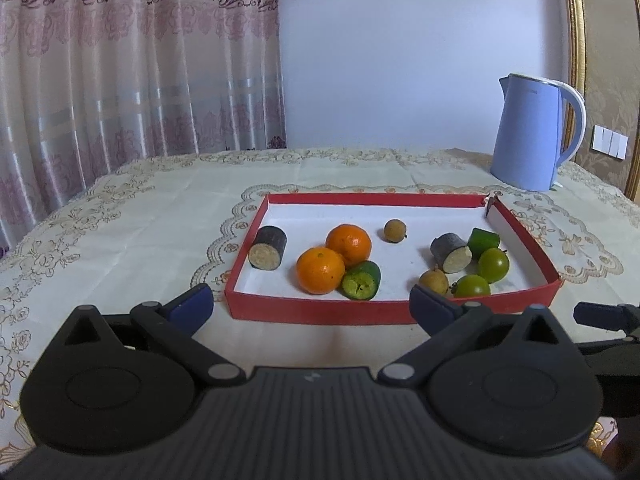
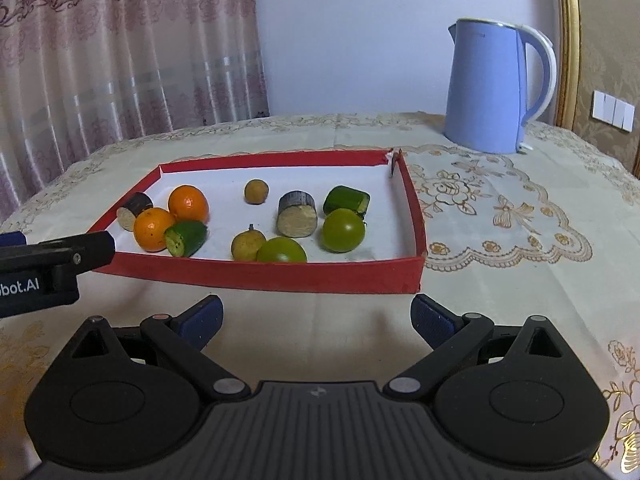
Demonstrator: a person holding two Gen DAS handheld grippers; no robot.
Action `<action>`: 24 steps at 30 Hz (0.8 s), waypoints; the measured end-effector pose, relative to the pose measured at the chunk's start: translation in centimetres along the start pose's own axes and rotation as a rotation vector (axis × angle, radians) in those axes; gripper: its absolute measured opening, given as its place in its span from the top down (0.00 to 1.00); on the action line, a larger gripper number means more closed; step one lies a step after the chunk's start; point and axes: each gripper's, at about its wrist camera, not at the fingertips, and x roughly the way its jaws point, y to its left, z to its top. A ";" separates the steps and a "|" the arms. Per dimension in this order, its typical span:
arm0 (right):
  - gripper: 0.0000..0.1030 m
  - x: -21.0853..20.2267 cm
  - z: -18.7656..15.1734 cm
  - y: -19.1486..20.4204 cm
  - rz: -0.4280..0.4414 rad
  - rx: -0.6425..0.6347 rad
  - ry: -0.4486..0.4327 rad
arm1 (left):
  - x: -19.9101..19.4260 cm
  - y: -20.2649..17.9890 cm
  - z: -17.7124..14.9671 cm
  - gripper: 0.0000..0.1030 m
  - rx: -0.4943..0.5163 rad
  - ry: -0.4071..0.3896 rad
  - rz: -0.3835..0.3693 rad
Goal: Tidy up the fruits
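Fruits sit mixed together in the red tray (image 2: 256, 276), straight ahead of both grippers and past the near rim. Left cluster: two oranges (image 2: 188, 203) touching, a green cut piece (image 2: 185, 238) against the nearer one, a dark stalk chunk (image 2: 135, 210) at the left wall. Right cluster: another stalk chunk (image 2: 297, 215), two green tomatoes (image 2: 343, 230), a second green piece (image 2: 346, 199), with small brown round fruits (image 2: 248, 245) scattered between (three in all, one sits alone toward the back).

Right gripper (image 2: 318, 316) hangs just short of the near rim, roughly in line with the near brown fruit and the front tomato (image 2: 281, 252), so it is the nearer one to the right cluster. Left gripper (image 1: 312, 300) lines up with the oranges and the green piece (image 1: 361, 280), whose long axis runs diagonally, cut face toward the camera.

Jaws on both: spread wide, nothing between the pads (image 2: 202, 314), touching nothing. Left gripper's tip also pokes into the right view at the left edge.

Judgement: no sorting started yet; the next reach has to clear the tray wall and drop onto one fruit without nudging its touching neighbours (the oranges would roll).

Blue kettle (image 2: 492, 88) stands well behind the tray, out of the way.
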 end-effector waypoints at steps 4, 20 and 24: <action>0.02 0.0 0.2 0.2 -0.013 -0.004 -0.001 | -0.2 0.0 0.2 0.00 -0.008 0.002 -0.011; 0.02 0.1 0.8 0.1 -0.040 0.006 -0.004 | -1.0 -0.6 0.5 0.00 0.020 -0.033 0.005; 0.02 0.1 0.9 -0.2 -0.082 0.025 -0.021 | -0.8 -0.9 0.5 0.00 0.032 -0.038 0.039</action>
